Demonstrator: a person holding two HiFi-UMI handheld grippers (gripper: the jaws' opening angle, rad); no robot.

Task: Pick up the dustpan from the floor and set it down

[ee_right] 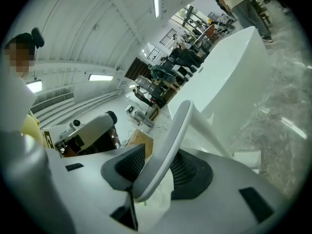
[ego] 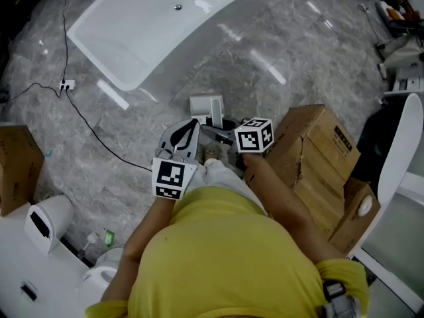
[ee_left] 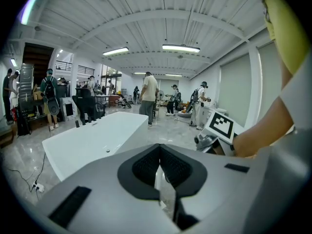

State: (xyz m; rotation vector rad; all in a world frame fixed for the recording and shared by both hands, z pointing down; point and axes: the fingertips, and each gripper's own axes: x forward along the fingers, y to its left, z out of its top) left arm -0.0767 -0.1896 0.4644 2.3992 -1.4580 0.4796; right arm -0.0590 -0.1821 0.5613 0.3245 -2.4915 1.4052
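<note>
The white dustpan (ego: 207,107) hangs low over the grey marble floor, just ahead of the person's knees. Its long pale handle (ee_right: 168,145) runs slanting between the pads of my right gripper (ee_right: 158,168), which is shut on it; the pan (ee_right: 247,159) shows beyond, lower right. In the head view my right gripper (ego: 224,135) reaches in from the marker cube towards the handle. My left gripper (ego: 191,126) is beside it on the left, apart from the dustpan. In its own view the left gripper (ee_left: 160,168) has its jaws together with nothing between them.
A big white bathtub (ego: 152,18) lies ahead on the floor. Stacked cardboard boxes (ego: 318,158) stand close on the right and another box (ego: 16,164) on the left. A black cable with a socket strip (ego: 67,85) crosses the floor. White toilets (ego: 46,220) stand near left. People walk far behind.
</note>
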